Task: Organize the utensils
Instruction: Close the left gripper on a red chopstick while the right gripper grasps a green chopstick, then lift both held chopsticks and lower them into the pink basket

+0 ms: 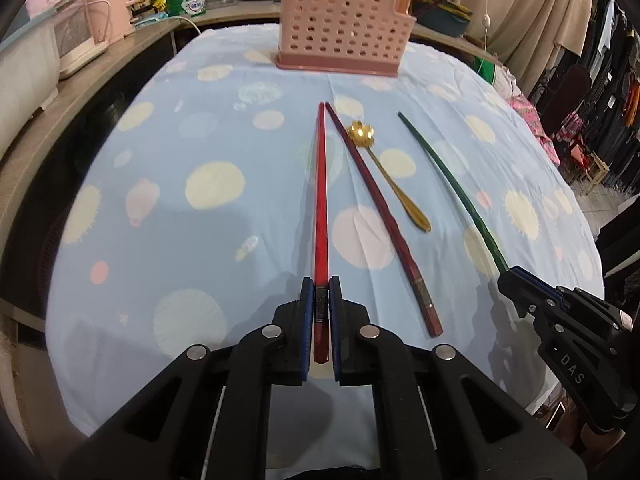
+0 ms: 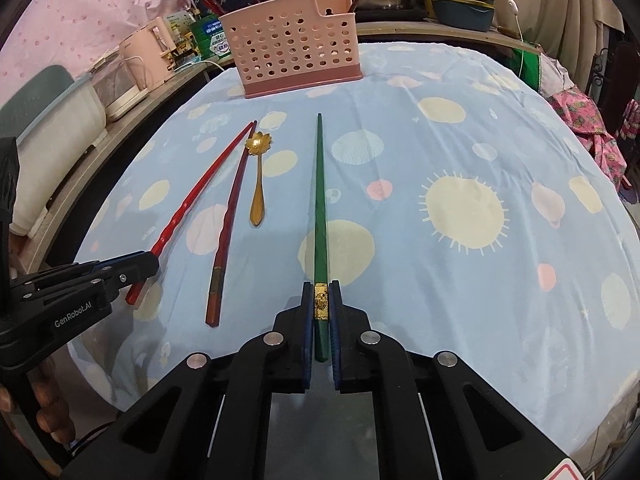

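1. The left hand-held gripper is clamped on the red chopstick.
2. The right hand-held gripper is clamped on the green chopstick.
3. Lift both level from the surface, then lower the tips first into the pink holder.

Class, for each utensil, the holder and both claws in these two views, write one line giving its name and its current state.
Bright red chopstick: flat on the cloth, thick end clamped in left claw.
Green chopstick: flat on the cloth, clamped in right claw.
Dark red chopstick: lying loose, untouched.
Gold flower-bowl spoon: lying loose.
Pink perforated plastic holder: upright at the far end of the cloth.
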A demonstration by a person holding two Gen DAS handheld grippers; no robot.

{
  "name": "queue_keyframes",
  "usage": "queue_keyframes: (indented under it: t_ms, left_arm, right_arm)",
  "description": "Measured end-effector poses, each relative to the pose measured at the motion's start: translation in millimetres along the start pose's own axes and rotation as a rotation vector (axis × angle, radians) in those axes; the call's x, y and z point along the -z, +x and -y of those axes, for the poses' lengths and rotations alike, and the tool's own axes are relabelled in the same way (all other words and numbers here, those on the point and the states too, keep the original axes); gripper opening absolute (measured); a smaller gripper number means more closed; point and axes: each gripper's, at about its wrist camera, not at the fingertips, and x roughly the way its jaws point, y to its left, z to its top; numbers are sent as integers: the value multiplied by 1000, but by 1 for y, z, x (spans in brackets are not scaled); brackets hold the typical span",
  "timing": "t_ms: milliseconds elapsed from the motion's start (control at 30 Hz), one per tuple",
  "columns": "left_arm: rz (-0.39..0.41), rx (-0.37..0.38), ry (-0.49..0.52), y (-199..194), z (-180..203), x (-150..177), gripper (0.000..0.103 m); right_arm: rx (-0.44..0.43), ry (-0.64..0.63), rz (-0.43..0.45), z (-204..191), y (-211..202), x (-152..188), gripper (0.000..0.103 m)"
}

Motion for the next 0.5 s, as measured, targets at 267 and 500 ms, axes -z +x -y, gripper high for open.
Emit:
queue_keyframes:
  t_ms: [267,500]
  left_arm:
    - [70,20,-33,-28,-6,-27,7]
    - [179,28,-52,-60,-12,-71,7]
  right_arm:
    - [-9,22,71,6,-23,-20,7]
    - [-27,73,181,20,-52,-60,7]
